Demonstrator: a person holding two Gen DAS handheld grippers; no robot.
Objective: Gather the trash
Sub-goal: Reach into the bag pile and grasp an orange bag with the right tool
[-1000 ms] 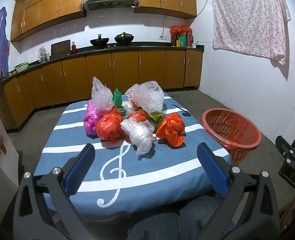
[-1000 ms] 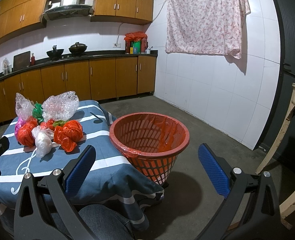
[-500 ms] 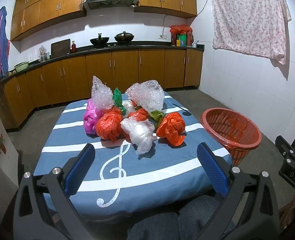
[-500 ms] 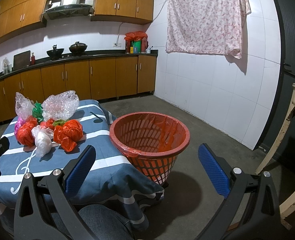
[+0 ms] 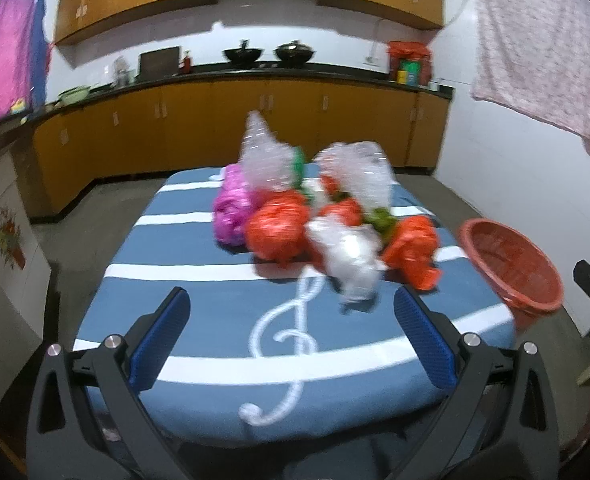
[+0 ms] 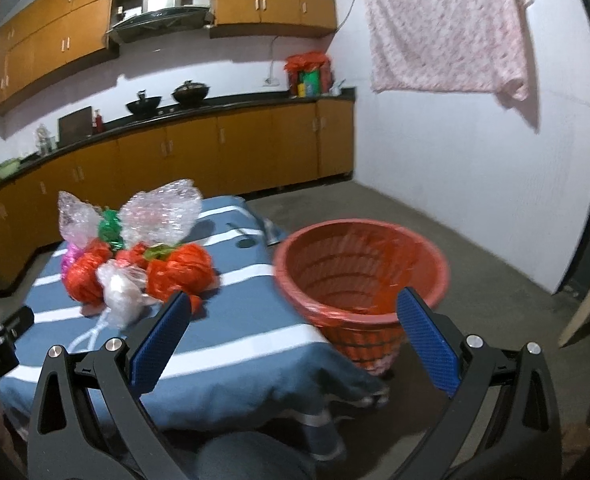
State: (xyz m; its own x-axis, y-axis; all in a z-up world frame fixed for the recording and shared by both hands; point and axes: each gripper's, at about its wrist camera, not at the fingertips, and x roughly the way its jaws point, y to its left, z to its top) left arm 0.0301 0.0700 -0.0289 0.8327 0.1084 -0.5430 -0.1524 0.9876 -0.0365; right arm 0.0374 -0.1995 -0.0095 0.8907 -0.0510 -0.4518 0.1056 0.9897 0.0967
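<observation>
A heap of crumpled plastic bags lies on the blue striped tablecloth (image 5: 199, 320): an orange bag (image 5: 277, 230), a white bag (image 5: 351, 258), another orange bag (image 5: 413, 250), a pink bag (image 5: 231, 210) and clear bubble wrap (image 5: 355, 170). The heap also shows in the right wrist view (image 6: 135, 260). An orange basket (image 6: 359, 280) lined with an orange bag stands on the floor right of the table; it also shows in the left wrist view (image 5: 511, 268). My left gripper (image 5: 291, 336) is open and empty over the table's near part. My right gripper (image 6: 293, 334) is open and empty, near the basket's front rim.
Brown kitchen cabinets (image 5: 215, 128) and a dark counter with two woks run along the far wall. A floral cloth (image 6: 447, 28) hangs on the white right wall. A pale wooden furniture leg (image 6: 587, 308) stands at far right. Concrete floor surrounds the table.
Both grippers have moved forward and up, closer to the table and the basket, and the views are blurred by motion. Both stay open and empty. The bags have not moved.
</observation>
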